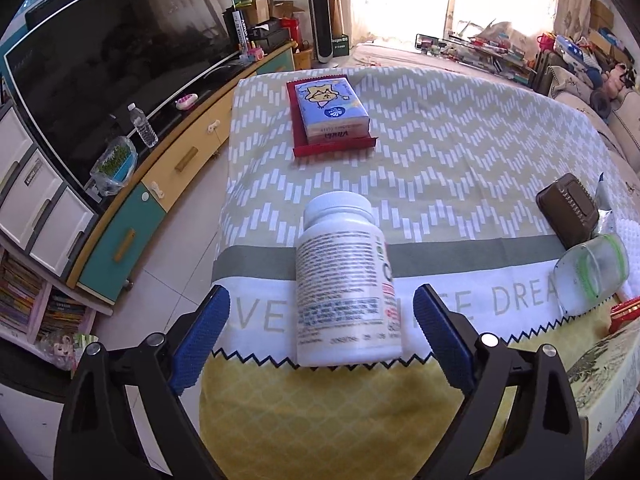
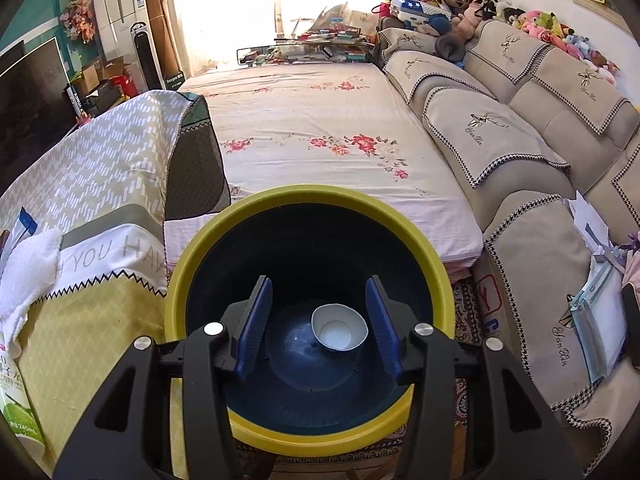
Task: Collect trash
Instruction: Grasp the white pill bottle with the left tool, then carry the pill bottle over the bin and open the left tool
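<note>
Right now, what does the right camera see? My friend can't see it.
An open hand-held gripper hangs over a yellow-rimmed bin with a white paper cup at its bottom. A bed and sofa lie behind.

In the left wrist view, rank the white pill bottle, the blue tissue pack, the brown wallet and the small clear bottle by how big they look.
1. White pill bottle, though it lies nearest the camera, which inflates it.
2. Blue tissue pack, farther back.
3 and 4. Brown wallet and small clear bottle look alike; no ranking.

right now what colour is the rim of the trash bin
Yellow, around a dark blue inside; the trash bin shows best in the right wrist view.
</note>
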Demonstrator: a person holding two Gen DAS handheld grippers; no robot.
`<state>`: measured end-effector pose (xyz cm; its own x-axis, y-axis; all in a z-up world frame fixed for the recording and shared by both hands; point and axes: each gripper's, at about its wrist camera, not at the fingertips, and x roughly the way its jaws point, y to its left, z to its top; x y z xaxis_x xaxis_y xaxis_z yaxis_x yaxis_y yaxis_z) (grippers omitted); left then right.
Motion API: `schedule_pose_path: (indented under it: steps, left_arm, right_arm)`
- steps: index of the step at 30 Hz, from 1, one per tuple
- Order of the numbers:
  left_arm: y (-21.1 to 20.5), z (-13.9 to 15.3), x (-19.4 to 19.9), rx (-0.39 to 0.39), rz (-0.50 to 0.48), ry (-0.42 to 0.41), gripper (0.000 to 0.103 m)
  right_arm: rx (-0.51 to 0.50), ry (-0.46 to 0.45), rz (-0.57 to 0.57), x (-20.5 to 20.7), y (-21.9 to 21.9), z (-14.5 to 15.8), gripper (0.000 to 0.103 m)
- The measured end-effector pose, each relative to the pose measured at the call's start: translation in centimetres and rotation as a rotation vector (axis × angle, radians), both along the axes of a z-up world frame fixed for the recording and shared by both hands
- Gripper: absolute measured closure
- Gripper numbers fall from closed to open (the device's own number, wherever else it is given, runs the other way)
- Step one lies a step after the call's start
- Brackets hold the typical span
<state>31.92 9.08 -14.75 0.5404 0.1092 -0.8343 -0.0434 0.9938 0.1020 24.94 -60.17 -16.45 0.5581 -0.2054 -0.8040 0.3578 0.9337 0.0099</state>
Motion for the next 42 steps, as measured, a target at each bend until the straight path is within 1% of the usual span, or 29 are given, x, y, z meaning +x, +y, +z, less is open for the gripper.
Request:
schedule_pose_path:
  steps: [4,8,9,11,14,15,16,19,23,27,29,32,35,39,42]
  left_arm:
    - [-0.4,-0.6,0.6,0.005,-0.004,0.018,0.016]
    - [-0.9,-0.7,1.0,0.013,-0.007,0.018,0.017]
    - [-1.0,-0.7,1.1,0.019,-0.008,0.017,0.020]
    - [-1.1,-0.8,1.3,0.024,-0.008,0.023,0.026]
    - [-1.2,-1.0,1.6,0.001,-0.010,0.030,0.038]
    - [-1.3,-1.0,1.7,-0.008,-0.009,0.030,0.046]
    - [-1.3,-0.9,1.7,-0.016,-0.010,0.030,0.056]
    - [-1.6,-0.5,1.5,-0.011,-0.010,0.020,0.056]
    - [-2.0,1.0,0.4,0.013,-0.009,-0.020,0.056]
    - [-3.3,3.7,-1.3,0.048,-0.032,-0.078,0.056]
    - [-4.2,5.4,-2.2,0.053,-0.050,-0.105,0.056]
    - [-6.5,8.4,-3.8,0.041,-0.101,-0.148,0.056]
    - [-10.4,11.4,-5.3,0.032,-0.188,-0.191,0.056]
    - [-17.8,14.5,-6.9,-0.005,-0.365,-0.215,0.056]
    - [-25.4,15.7,-7.7,-0.023,-0.542,-0.212,0.056]
  right_arm:
    - [0.006,0.007,0.009,0.2,0.3,-0.6,0.056]
    - [0.009,0.011,0.018,0.3,0.5,-0.8,0.055]
    - [0.009,0.011,0.019,0.3,0.6,-0.9,0.055]
    - [0.009,0.013,0.023,0.3,0.7,-0.9,0.055]
    - [0.012,0.011,0.026,0.2,0.7,-0.9,0.055]
    - [0.012,0.009,0.027,0.1,0.8,-0.9,0.055]
    - [0.013,0.008,0.028,0.0,0.8,-0.8,0.055]
    - [0.015,0.005,0.032,-0.2,0.8,-0.7,0.055]
    - [0.017,0.000,0.032,-0.5,0.8,-0.5,0.055]
    - [0.023,-0.007,0.035,-0.8,0.8,-0.4,0.055]
    - [0.026,-0.013,0.036,-0.9,0.8,-0.3,0.055]
    - [0.034,-0.030,0.039,-1.5,0.6,0.0,0.055]
    - [0.040,-0.051,0.042,-2.2,0.3,0.6,0.055]
    - [0.048,-0.086,0.038,-3.9,-0.5,1.5,0.055]
    - [0.041,-0.113,0.029,-5.6,-1.3,2.2,0.055]
